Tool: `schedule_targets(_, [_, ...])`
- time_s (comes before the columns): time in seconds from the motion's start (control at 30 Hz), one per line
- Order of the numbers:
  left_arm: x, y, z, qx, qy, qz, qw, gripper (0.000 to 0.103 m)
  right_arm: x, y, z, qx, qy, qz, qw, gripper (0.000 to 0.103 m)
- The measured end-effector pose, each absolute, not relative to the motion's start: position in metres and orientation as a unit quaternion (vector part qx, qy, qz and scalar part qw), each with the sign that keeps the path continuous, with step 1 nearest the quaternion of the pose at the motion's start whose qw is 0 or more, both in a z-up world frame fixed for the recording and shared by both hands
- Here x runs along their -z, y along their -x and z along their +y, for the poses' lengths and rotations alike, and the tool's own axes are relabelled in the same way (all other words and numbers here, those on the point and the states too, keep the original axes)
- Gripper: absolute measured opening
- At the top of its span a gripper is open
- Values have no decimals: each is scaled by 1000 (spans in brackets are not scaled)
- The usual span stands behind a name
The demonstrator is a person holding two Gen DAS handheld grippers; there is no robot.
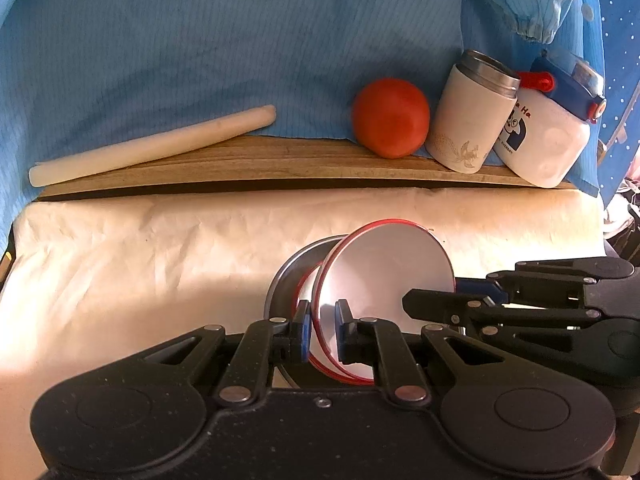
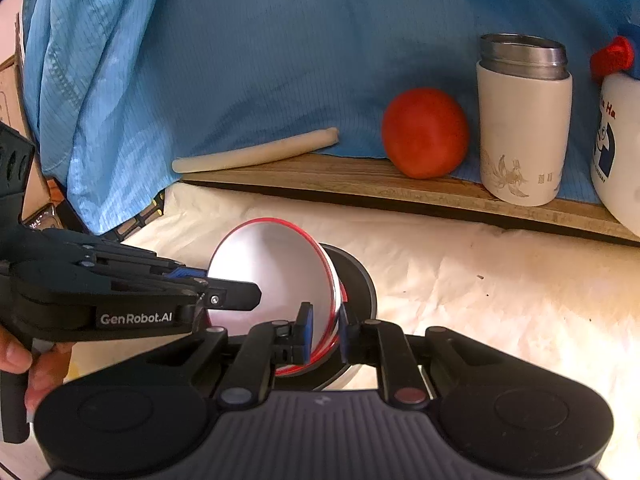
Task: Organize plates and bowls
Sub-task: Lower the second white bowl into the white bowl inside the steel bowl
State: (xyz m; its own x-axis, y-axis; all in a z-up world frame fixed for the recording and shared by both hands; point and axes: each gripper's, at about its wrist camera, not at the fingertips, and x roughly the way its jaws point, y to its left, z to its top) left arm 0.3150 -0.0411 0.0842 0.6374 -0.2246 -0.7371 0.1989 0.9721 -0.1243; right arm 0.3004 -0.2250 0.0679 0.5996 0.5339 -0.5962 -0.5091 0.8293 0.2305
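A white bowl with a red rim (image 1: 384, 276) is held tilted on its edge over a grey metal plate (image 1: 286, 276) that lies on the cream cloth. My left gripper (image 1: 324, 328) is shut on the bowl's near rim, one blue pad on each side. The right gripper (image 1: 444, 298) comes in from the right and touches the bowl's right edge. In the right wrist view the same bowl (image 2: 276, 268) stands tilted before the grey plate (image 2: 362, 276), and my right gripper (image 2: 326, 330) is shut on its rim. The left gripper (image 2: 224, 284) reaches in from the left. A second red rim shows just behind the bowl.
A wooden board (image 1: 280, 168) at the back carries a white stick (image 1: 152, 146), a tomato (image 1: 390, 118), a white steel-topped mug (image 1: 468, 120) and a white bottle with a blue lid (image 1: 548, 132). Blue cloth (image 1: 200, 60) hangs behind. A person's hand (image 2: 16, 360) holds the left gripper.
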Motion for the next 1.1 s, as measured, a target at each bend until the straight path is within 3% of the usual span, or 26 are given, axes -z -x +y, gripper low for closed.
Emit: schedule_targets(1.1, [-84,-312,-34,110,19,415,903,20,-67,-308,-206,-291,23,360,886,32])
